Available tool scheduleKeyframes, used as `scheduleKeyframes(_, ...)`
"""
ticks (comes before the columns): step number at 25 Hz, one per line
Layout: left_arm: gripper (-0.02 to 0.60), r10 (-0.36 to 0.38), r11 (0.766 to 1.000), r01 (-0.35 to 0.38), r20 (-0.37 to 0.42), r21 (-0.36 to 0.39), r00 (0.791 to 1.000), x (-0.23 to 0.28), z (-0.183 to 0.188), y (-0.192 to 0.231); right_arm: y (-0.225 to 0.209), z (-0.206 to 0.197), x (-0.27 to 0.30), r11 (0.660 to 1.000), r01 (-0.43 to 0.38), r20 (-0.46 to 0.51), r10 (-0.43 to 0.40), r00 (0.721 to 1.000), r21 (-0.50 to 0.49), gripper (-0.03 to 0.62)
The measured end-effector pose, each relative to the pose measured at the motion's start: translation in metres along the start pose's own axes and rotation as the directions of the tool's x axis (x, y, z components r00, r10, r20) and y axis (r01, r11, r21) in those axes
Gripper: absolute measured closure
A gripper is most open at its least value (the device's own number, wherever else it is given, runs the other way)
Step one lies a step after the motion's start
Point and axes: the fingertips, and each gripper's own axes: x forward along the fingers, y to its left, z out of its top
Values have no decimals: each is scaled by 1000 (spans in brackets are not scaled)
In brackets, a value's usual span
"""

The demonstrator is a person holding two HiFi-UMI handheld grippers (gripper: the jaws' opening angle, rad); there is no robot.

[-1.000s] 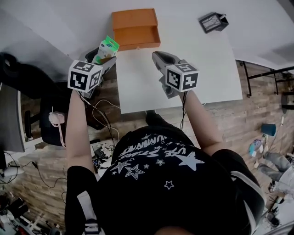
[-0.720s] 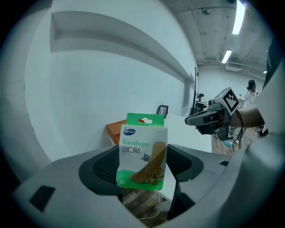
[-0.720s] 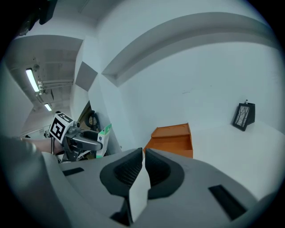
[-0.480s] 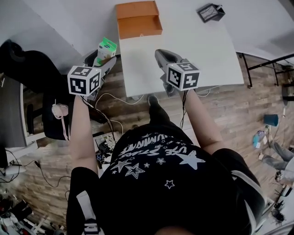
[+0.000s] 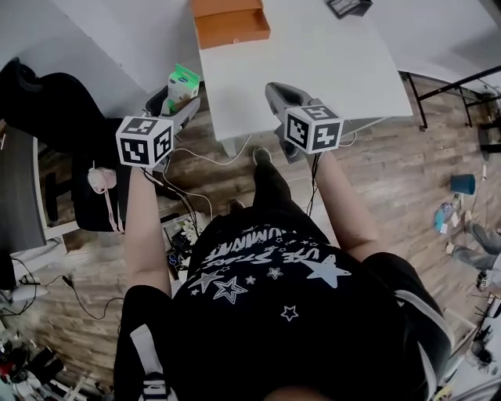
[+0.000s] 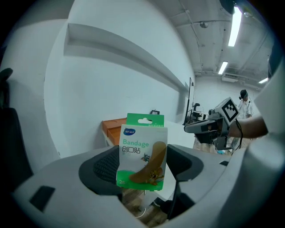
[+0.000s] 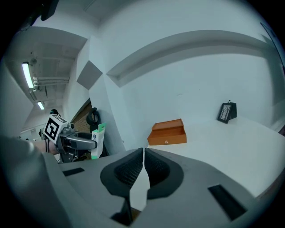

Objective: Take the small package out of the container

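Note:
My left gripper is shut on a small green-and-white bandage package, held upright off the white table's left edge, over the wooden floor. The orange container, an open drawer box, sits at the far end of the table. My right gripper hangs at the table's near edge with its jaws pressed together and nothing between them. The left gripper and its package also show in the right gripper view.
A small black frame stands at the table's far right. A black chair is left of the table. Cables and a power strip lie on the wooden floor below. A black metal stand is at the right.
The person has stepped back from the table: the table and orange container slid up and away in the head view. Both grippers hold their pose, the package still gripped.

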Motion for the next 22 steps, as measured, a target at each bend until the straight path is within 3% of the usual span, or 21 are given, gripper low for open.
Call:
scheduleKeyframes(9,222,-10,995,13,34,-100,999,-20,-31,-6,12,-37,-15,999,36,-40,-35,999,18,543)
scheduleKeyframes(14,222,-22,989,27,36,-148,999,-32,-62,13,37,-59,7,999,45,-60,-44,997,22,545)
scheduleKeyframes(22,222,-29,983,35,34,-180,999,-36,-65,-17,32,-61,-18,999,49,-58,-48,997,14,545)
